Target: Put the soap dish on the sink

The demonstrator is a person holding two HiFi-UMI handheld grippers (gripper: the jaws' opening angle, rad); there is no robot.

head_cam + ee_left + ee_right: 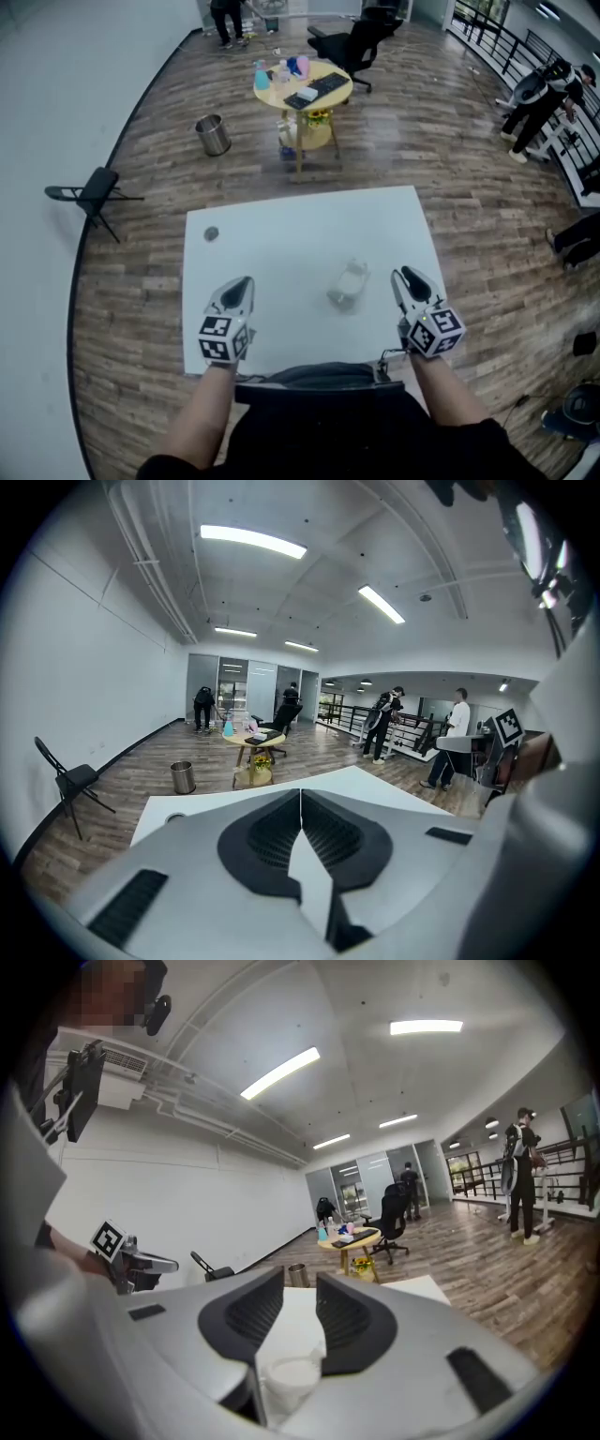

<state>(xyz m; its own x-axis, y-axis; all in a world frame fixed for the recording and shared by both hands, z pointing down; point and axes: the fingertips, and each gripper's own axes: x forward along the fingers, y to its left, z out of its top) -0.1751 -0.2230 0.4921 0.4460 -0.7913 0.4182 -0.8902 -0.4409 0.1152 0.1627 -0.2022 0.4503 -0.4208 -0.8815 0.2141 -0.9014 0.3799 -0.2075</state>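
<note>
clear dish (349, 284) mid-frame looks light, stiff, slippery: pinch its rim; left tongs (241, 283) closed, right tongs (405, 276) narrowly apart, gripping nothing.

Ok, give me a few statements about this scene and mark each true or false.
The clear plastic soap dish lies on the white table. True.
The left gripper is open. False: its jaws are together.
The right gripper holds the soap dish. False: its jaws stand apart, and the dish lies on the table beside it.
A small round grey object sits near the table's far left corner. True.
</note>
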